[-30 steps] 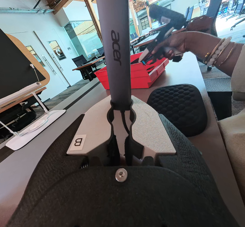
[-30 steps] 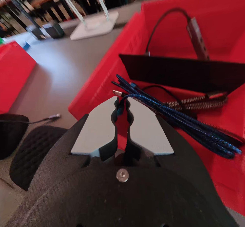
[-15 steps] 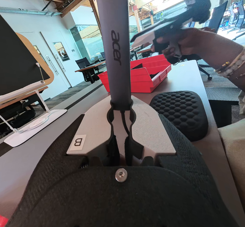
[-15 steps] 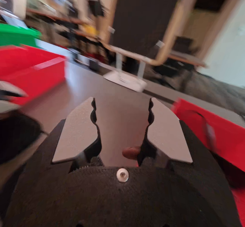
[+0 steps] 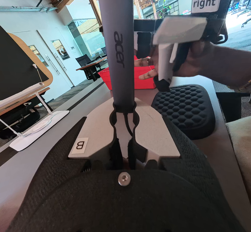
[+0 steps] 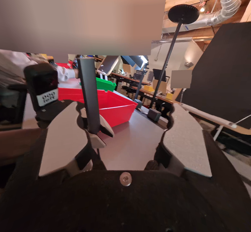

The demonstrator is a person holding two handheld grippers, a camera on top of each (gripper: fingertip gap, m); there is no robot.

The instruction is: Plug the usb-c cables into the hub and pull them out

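My left gripper (image 5: 124, 107) is shut on the lower end of a long grey hub (image 5: 116, 35) and holds it upright above the table. The hub's thin black lead (image 5: 128, 125) runs down between the fingers. My right gripper (image 6: 125, 116) is open wide and empty. It faces the hub (image 6: 89, 96), which stands just inside its left finger (image 6: 65, 130) in the right wrist view, clamped by the left gripper (image 6: 95, 130). The right gripper also shows in the left wrist view (image 5: 156, 39), held by a hand at the hub's upper right. No USB-C cable is in view.
A red bin (image 5: 141, 78) stands behind the hub, and a black honeycomb pad (image 5: 182, 110) lies right of my left gripper. A white stand (image 5: 39, 125) is at the left. Another red bin (image 6: 115, 107), a green bin (image 6: 106, 85) and a black pole stand (image 6: 154, 114) show in the right wrist view. The left gripper's tips are roughly 8 centimetres from the right gripper's.
My right gripper let go of the blue cable in the red bin, opened wide, rose and swung over to the hub. My left gripper kept its hold on the hub.
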